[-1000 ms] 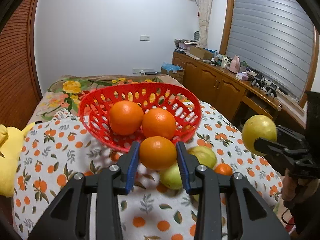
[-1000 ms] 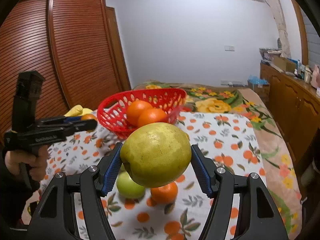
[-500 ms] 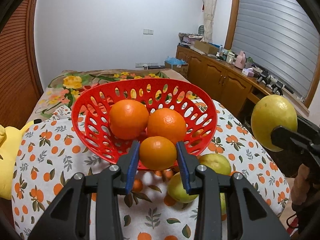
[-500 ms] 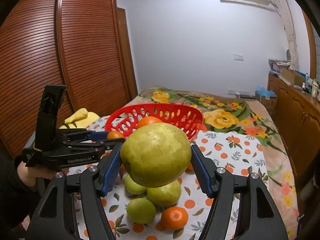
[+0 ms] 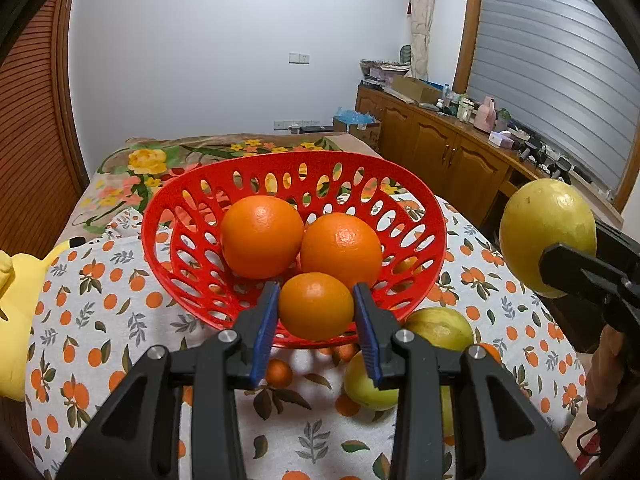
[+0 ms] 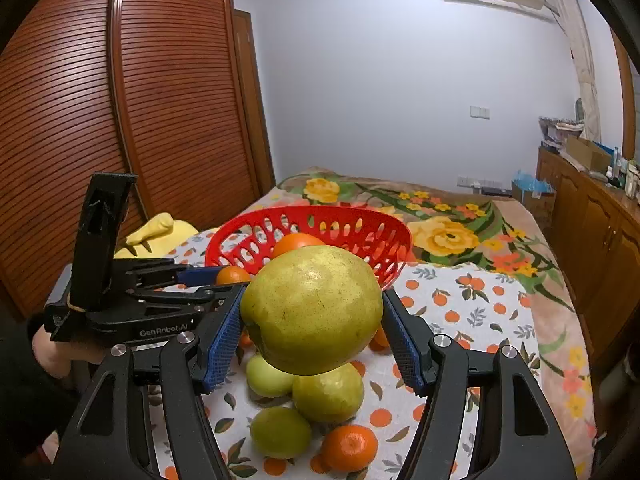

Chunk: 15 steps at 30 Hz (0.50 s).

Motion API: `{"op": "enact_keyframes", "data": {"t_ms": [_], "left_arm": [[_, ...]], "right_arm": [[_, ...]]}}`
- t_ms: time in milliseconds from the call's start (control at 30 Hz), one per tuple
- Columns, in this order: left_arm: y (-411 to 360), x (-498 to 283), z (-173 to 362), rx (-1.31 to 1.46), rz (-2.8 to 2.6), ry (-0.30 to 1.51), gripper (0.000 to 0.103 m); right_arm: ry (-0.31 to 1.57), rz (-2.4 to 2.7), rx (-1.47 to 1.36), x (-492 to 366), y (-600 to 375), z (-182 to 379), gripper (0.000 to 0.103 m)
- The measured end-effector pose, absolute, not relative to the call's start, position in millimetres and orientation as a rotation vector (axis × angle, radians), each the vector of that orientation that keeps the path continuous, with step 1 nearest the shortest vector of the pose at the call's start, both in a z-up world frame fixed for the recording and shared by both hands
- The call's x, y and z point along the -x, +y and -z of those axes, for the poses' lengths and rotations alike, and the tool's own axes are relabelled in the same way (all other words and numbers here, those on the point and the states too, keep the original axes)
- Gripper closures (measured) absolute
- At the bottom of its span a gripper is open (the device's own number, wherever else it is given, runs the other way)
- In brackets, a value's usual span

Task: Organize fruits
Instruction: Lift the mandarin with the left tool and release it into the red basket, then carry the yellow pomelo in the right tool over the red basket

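Observation:
My left gripper (image 5: 316, 306) is shut on a small orange (image 5: 316, 306) and holds it over the near rim of the red basket (image 5: 192, 184). Two larger oranges (image 5: 262, 236) lie in the basket. My right gripper (image 6: 312, 312) is shut on a big yellow-green pomelo (image 6: 312, 312), held above the fruit pile; it shows at the right of the left wrist view (image 5: 547, 236). Below it lie green and yellow fruits (image 6: 327, 392) and a small orange (image 6: 349, 447). The left gripper also shows in the right wrist view (image 6: 212, 280).
The fruits lie on an orange-print cloth (image 5: 80, 312) over a bed with a floral blanket (image 6: 444, 236). A yellow plush (image 5: 12, 300) lies at the left. Wooden cabinets (image 5: 448, 160) run along the right, a slatted wardrobe (image 6: 60, 128) on the left.
My left gripper has carried the small orange forward, from in front of the basket to over its near rim. My right gripper has lifted the pomelo higher and nearer the basket.

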<state>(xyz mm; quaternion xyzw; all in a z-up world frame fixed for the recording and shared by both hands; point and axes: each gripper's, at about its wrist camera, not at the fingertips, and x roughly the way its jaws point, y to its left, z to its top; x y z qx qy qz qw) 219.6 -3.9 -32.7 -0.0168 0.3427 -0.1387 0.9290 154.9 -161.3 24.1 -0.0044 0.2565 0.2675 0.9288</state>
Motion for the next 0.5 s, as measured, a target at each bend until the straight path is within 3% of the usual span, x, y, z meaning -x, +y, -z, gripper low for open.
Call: {"op": "enact_keyframes", "data": {"t_ms": [133, 267, 500], "left_arm": [[-0.7, -221.0, 34.7, 0.047, 0.277, 0.709, 0.066], [4.7, -218.8, 31.7, 0.063, 0.269, 0.688, 0.056], [21.2, -212.0, 23.4, 0.082, 0.24, 0.654, 0.049]], "right_arm": [[0.527, -0.544, 0.016, -157.8, -158.9, -23.4, 0.034], [0.531, -0.542, 0.017, -161.5, -157.1, -22.0, 0.034], [0.533, -0.543, 0.027, -165.9, -149.7, -19.2, 0.034]]}}
